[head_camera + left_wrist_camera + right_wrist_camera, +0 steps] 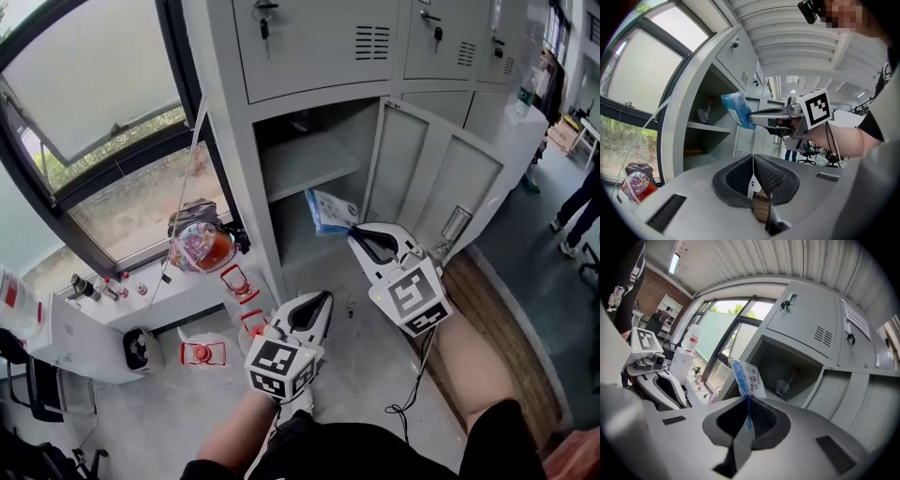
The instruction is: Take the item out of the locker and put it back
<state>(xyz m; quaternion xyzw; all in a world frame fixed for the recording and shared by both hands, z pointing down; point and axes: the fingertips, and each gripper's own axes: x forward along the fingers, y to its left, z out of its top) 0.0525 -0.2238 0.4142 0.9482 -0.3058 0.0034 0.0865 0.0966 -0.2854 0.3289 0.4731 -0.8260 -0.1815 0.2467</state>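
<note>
A blue and white packet (330, 212) hangs from my right gripper (354, 231), which is shut on its edge just in front of the open grey locker (309, 164). In the right gripper view the packet (746, 378) stands up from the closed jaws, with the locker's open compartment (787, 371) behind it. My left gripper (323, 298) is lower and nearer to me, shut with nothing between its pads. From the left gripper view the right gripper (754, 116) shows holding the packet (737, 108) beside the locker shelf (708, 127).
The locker door (441, 183) stands open to the right. A window sill (141, 291) at the left bears a red and clear bag (199, 246) and small bottles. Red items (202, 353) lie on the floor. A person's legs (577, 216) show at far right.
</note>
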